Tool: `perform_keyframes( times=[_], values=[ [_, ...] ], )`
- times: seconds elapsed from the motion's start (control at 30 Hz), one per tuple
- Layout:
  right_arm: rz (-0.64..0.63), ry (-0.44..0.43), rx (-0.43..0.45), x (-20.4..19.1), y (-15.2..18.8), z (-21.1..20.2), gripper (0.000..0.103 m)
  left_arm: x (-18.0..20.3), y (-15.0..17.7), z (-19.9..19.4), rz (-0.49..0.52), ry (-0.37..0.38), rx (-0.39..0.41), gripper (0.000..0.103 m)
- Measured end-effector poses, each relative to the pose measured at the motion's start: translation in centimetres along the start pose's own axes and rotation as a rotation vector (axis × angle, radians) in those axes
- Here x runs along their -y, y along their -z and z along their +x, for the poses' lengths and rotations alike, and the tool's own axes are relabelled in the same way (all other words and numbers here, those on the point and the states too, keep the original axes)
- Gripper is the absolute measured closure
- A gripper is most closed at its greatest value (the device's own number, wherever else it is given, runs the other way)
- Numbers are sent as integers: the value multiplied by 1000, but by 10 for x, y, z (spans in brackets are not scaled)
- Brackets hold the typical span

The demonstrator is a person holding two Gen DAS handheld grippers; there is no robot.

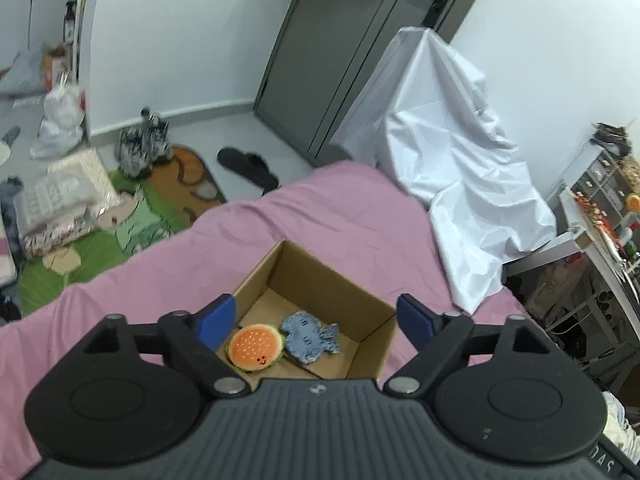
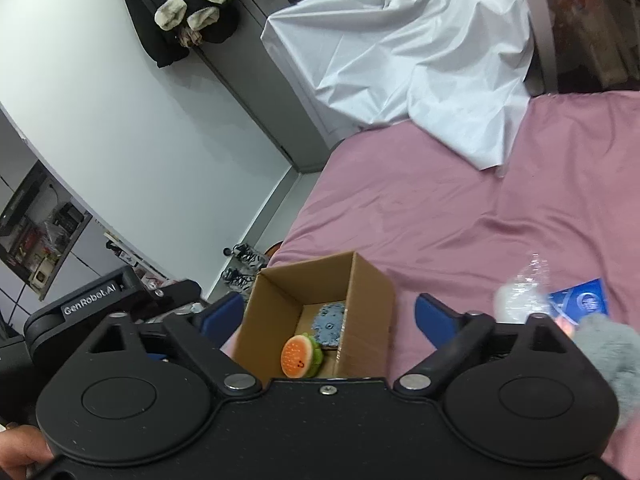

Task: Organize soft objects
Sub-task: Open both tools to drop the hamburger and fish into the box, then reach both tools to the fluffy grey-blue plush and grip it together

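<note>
An open cardboard box (image 1: 320,276) sits on the pink bed (image 1: 340,208). Inside it lie an orange hamburger plush (image 1: 256,346) and a blue fuzzy plush (image 1: 310,336). My left gripper (image 1: 316,320) is open and empty, held above the box's near side. In the right wrist view the box (image 2: 368,300) holds the hamburger plush (image 2: 300,356) and the blue plush (image 2: 330,322). My right gripper (image 2: 330,316) is open and empty, just above the box. A grey fluffy object (image 2: 612,352) lies to its right.
A white sheet (image 1: 452,152) drapes over something at the bed's far end. A clear plastic bag (image 2: 520,296) and a blue packet (image 2: 580,300) lie on the bed at the right. The floor at the left has shoes (image 1: 144,144), a slipper (image 1: 248,168) and bags.
</note>
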State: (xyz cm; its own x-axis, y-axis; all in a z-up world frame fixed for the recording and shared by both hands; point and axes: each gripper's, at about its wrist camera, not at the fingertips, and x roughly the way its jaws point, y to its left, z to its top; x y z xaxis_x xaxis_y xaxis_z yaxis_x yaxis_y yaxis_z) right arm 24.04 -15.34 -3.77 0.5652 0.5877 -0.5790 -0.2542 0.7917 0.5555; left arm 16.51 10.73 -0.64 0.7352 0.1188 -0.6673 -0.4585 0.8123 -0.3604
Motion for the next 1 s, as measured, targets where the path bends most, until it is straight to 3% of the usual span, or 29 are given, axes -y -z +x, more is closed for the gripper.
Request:
perform_keyframes(
  times=[0.1,0.37,1.0],
  values=[
    [-14,15,18,2,2,-12,0,7,3,-10,23,8,2,8],
    [-27,32,51,15,11,-40,0,20,25,-28,99,5,-22,8],
    [19,48,103,74,23,-93,0,59,68,-37,157,16,-76,8]
  ],
)
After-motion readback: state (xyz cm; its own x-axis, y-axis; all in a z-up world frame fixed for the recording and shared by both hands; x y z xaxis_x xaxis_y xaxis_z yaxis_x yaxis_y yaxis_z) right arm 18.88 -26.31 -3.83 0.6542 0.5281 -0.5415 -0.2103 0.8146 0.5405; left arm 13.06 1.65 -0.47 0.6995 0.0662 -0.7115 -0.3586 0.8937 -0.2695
